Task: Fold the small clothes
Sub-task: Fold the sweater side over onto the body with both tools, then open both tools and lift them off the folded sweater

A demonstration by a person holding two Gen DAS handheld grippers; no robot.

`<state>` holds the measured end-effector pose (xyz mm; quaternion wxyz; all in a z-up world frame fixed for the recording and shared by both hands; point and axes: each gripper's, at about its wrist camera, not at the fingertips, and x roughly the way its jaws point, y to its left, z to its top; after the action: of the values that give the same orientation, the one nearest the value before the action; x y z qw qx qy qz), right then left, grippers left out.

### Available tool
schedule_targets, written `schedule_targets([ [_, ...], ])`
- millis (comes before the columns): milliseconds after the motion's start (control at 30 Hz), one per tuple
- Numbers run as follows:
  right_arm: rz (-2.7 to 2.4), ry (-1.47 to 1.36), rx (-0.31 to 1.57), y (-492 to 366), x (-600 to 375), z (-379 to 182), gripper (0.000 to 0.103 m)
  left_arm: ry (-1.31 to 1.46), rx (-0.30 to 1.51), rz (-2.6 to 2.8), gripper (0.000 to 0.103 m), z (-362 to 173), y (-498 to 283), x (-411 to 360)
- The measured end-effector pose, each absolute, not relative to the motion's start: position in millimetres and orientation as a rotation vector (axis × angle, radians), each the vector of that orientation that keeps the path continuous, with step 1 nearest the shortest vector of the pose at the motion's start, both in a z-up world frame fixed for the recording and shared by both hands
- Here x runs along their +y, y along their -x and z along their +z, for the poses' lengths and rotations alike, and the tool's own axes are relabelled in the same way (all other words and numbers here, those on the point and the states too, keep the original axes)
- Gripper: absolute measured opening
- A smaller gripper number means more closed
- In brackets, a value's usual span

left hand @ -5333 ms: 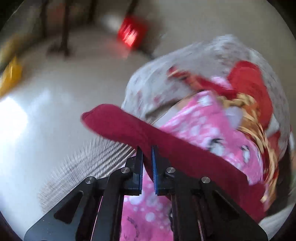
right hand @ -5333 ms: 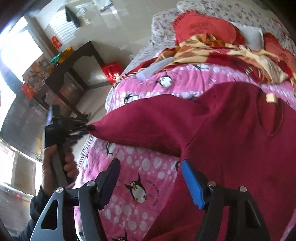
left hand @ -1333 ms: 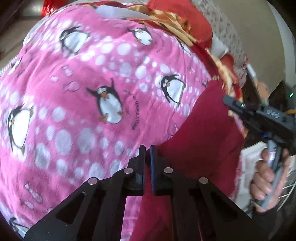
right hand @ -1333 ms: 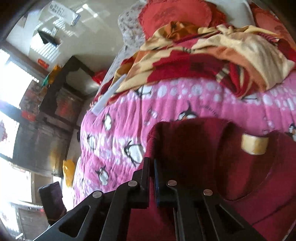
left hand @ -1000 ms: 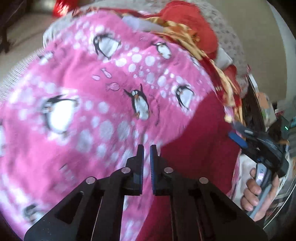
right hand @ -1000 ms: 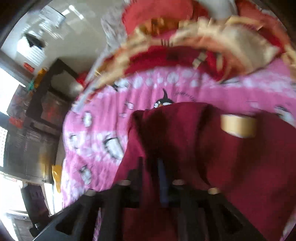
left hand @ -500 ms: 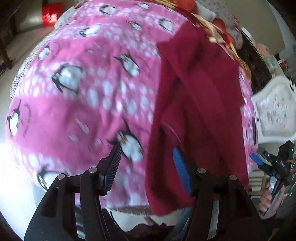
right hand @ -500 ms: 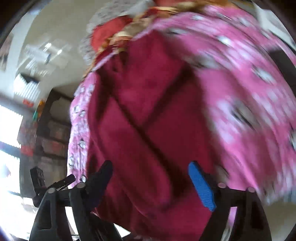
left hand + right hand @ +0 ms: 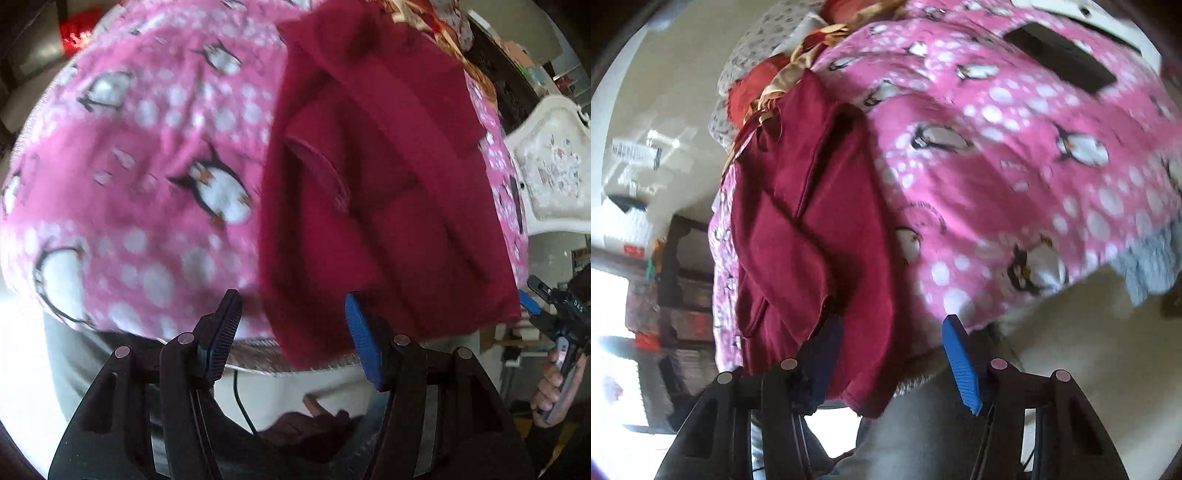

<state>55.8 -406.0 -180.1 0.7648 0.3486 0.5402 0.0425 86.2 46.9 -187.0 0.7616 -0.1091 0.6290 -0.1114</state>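
Likely soft and limp, the maroon sweatshirt wants gripping at its six-o'clock hem corners; left gripper and right gripper gape, released, the right's jaws having just been closing.

Pink penguin-print blanket covers bed. Red-and-gold patterned cloth bunched at far end, red cushion beside it. Dark flat rectangular object lies on blanket. White carved furniture piece stands beside bed. Red blurred item on floor.
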Motion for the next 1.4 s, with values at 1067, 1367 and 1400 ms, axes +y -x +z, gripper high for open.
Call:
schedule_targets([
  [1067, 0.045, -0.553, 1.05, -22, -382, -118, 0.066, 0.192, 1.141, -0.134, 0.034, -111, -66, 82],
  [1367, 0.115, -0.407, 0.918, -84, -371, -51, 0.073, 0.174, 1.026, -0.177, 0.055, -32, -139, 62],
  [1400, 0.125, -0.385, 0.912, -93, -373, -45, 0.073, 0.155, 1.021, -0.171, 0.055, -27, -148, 60],
])
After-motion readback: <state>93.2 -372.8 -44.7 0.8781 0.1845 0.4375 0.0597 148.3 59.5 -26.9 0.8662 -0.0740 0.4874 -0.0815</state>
